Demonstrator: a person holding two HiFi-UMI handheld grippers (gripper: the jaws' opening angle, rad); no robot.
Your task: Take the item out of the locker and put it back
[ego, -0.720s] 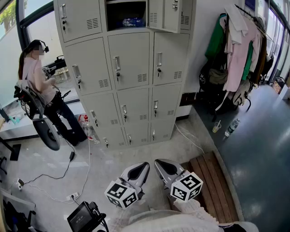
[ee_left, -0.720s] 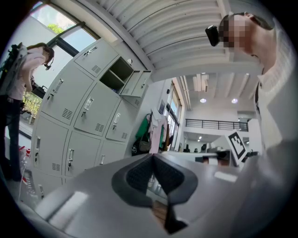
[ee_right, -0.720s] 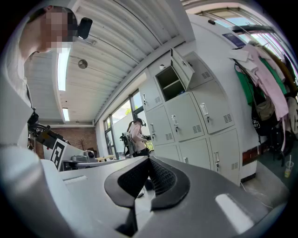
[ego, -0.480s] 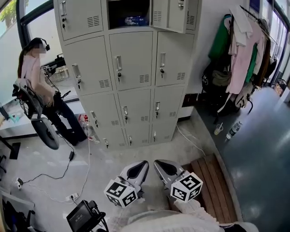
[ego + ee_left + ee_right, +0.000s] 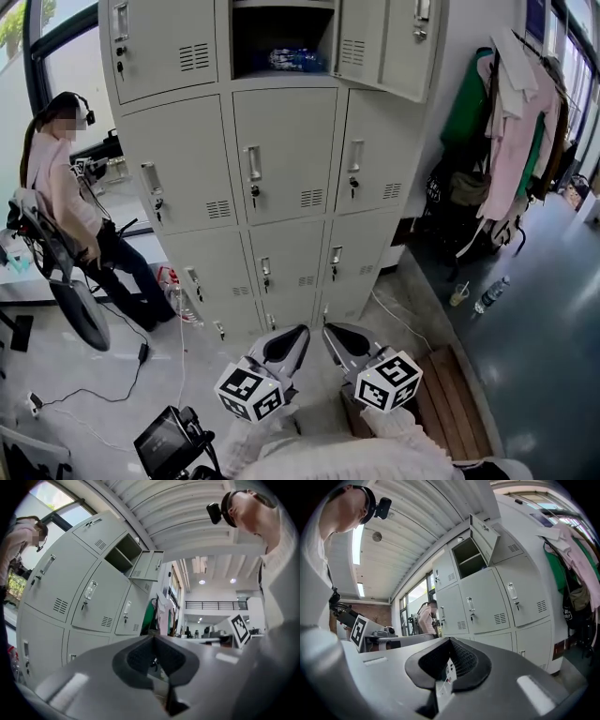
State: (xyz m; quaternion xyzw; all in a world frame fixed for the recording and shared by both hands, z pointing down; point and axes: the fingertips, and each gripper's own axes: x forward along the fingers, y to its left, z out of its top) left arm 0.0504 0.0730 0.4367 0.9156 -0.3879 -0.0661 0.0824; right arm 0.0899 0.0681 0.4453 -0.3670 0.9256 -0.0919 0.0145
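The grey locker bank (image 5: 281,159) stands ahead; its top middle compartment (image 5: 281,37) is open, the door (image 5: 389,42) swung to the right. A blue packaged item (image 5: 298,59) lies inside on the compartment floor. My left gripper (image 5: 286,345) and right gripper (image 5: 342,342) are low in the head view, side by side, far below the open compartment, both shut and empty. The open compartment (image 5: 123,555) shows up high in the left gripper view, and again as a dark opening (image 5: 471,559) in the right gripper view.
A person (image 5: 56,187) stands at the left by a chair (image 5: 66,281). Cables and a device (image 5: 164,441) lie on the floor at the lower left. Clothes (image 5: 511,122) hang at the right, above a bottle (image 5: 492,293) and a cup (image 5: 458,293). A wooden board (image 5: 459,394) lies by my right gripper.
The lockers have grown larger and come closer in the head view. Both grippers keep their place at the bottom, still shut.
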